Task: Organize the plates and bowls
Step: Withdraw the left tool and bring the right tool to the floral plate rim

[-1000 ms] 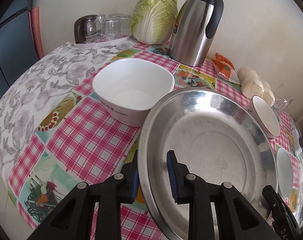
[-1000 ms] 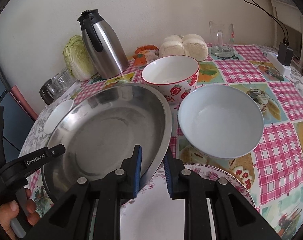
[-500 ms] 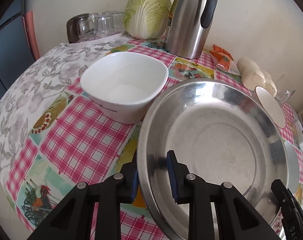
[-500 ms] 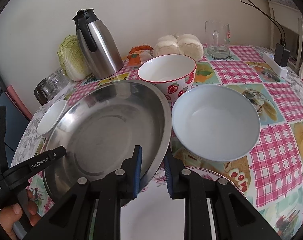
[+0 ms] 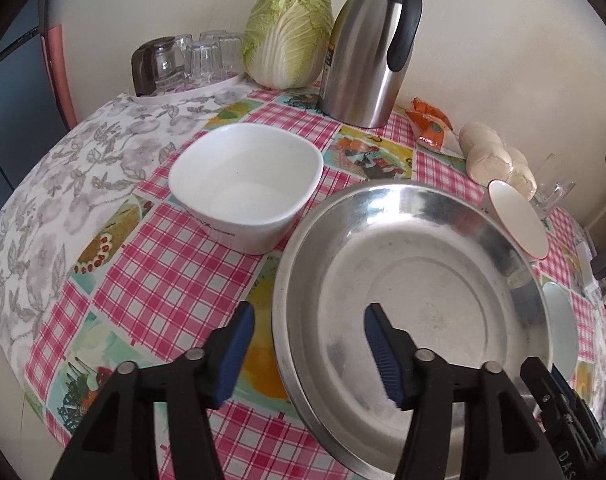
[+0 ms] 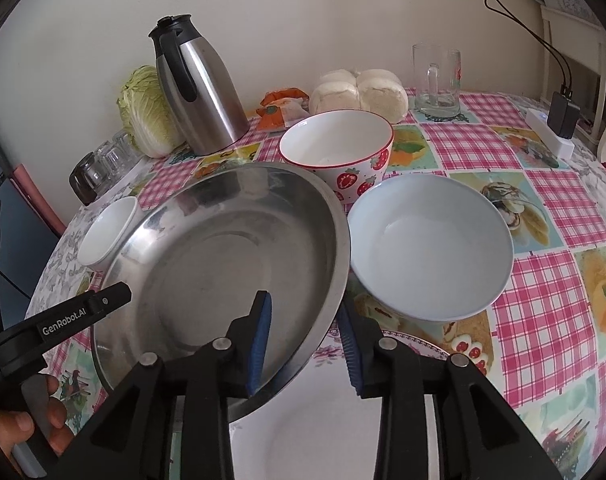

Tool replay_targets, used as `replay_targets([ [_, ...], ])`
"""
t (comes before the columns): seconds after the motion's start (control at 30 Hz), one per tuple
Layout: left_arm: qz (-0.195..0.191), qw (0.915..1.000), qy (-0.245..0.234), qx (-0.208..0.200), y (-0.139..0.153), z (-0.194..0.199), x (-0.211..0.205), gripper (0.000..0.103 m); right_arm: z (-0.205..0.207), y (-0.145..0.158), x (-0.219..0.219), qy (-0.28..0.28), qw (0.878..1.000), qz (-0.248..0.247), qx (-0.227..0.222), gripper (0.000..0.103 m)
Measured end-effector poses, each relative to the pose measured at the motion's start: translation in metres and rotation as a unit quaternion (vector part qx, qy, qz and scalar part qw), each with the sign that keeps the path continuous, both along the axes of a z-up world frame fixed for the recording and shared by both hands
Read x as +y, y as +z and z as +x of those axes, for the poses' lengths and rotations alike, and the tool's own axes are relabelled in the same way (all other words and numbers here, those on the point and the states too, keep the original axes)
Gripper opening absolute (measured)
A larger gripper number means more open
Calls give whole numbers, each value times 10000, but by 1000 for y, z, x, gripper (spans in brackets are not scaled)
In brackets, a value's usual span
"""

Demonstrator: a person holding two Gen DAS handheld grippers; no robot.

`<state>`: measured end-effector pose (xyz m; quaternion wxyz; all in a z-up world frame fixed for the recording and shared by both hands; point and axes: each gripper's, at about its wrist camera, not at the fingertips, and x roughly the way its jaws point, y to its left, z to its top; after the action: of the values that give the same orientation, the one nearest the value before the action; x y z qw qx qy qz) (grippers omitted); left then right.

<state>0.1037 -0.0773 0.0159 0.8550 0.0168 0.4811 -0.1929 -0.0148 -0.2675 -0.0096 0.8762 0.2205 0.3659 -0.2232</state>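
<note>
A large steel plate point(image 5: 415, 280) point(image 6: 223, 264) lies on the checked tablecloth, its near edge over a white floral plate point(image 6: 323, 420). My left gripper point(image 5: 309, 350) straddles the steel plate's left rim. Its jaws are opening, and the blue pads point(image 5: 239, 340) stand well clear of the rim. My right gripper point(image 6: 305, 338) straddles the right rim, its jaws also opening and no longer pressing the metal. A white square bowl point(image 5: 243, 184) sits left of the plate. To its right are a strawberry bowl point(image 6: 339, 152) and a pale blue bowl point(image 6: 427, 248).
Along the wall stand a steel thermos jug point(image 6: 199, 88), a cabbage point(image 5: 287, 40), a tray of glasses point(image 5: 191, 64), buns point(image 6: 359, 92), an orange packet point(image 5: 431, 120) and a glass mug point(image 6: 437, 80). A power strip point(image 6: 551, 136) lies far right. A hand point(image 6: 23, 424) holds the left gripper.
Both grippers were shut on the steel plate's rim and have now spread their jaws off it. The plate lies about where it was.
</note>
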Motion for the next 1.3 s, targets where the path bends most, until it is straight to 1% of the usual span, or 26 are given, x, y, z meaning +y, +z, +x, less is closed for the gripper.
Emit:
replay_targets([
  [0.03, -3, 10000, 5, -10, 3, -1, 1, 68, -1, 2, 0, -1, 10000, 5, 8, 36],
  [0.1, 16, 10000, 4, -32, 8, -3, 3, 74, -3, 6, 0, -9, 10000, 13, -9, 36],
  [0.17, 48, 10000, -4, -23, 11, -6, 5, 78, -6, 9, 0, -25, 10000, -52, -15, 37],
  [0.3, 180, 9998, 25, 85, 13, -12, 9, 83, -8, 11, 2, -3, 10000, -81, 47, 38],
  [0.37, 298, 9993, 124, 191, 12, -12, 14, 84, -6, 11, 4, 18, 9999, -128, 96, 38],
  [0.5, 378, 9982, 300, 364, 9, -12, 27, 84, -5, 10, 6, 65, 9998, -158, 125, 38],
  [0.63, 291, 9983, 311, 409, 10, -14, 35, 86, -2, 8, 9, 101, 9998, -171, 81, 42],
  [0.73, 295, 9983, 292, 410, 11, -16, 35, 89, -1, 7, 11, 125, 9997, -175, 62, 44],
  [0.83, 355, 9983, 240, 386, 11, -18, 31, 96, -3, 9, 9, 134, 9998, -94, 55, 44],
  [0.9, 381, 9985, 183, 346, 12, -21, 28, 99, -5, 12, 9, 114, 9998, -136, 30, 45],
  [0.93, 402, 9986, 152, 316, 13, -23, 26, 99, -7, 14, 10, 96, 9998, -176, 30, 48],
  [0.97, 422, 9986, 128, 288, 13, -24, 25, 101, -8, 15, 11, 78, 9998, -203, 41, 53],
  [1.0, 446, 9986, 108, 256, 14, -25, 24, 103, -10, 17, 11, 74, 9997, -209, 46, 56],
  [1.03, 475, 9986, 96, 220, 15, -27, 22, 103, -12, 18, 11, 77, 9997, -206, 52, 61],
  [1.13, 550, 9984, 71, 98, 17, -32, 20, 103, -17, 18, 12, 66, 9997, -212, 143, 66],
  [1.17, 565, 9984, 66, 59, 17, -34, 19, 103, -20, 18, 12, 49, 9996, -217, 171, 72],
  [1.23, 554, 9984, 55, 4, 19, -37, 18, 103, -26, 18, 12, 0, 9995, -235, 203, 76],
  [1.3, 506, 9987, 26, -44, 21, -41, 16, 103, -34, 19, 12, -28, 9994, -256, 222, 77],
])
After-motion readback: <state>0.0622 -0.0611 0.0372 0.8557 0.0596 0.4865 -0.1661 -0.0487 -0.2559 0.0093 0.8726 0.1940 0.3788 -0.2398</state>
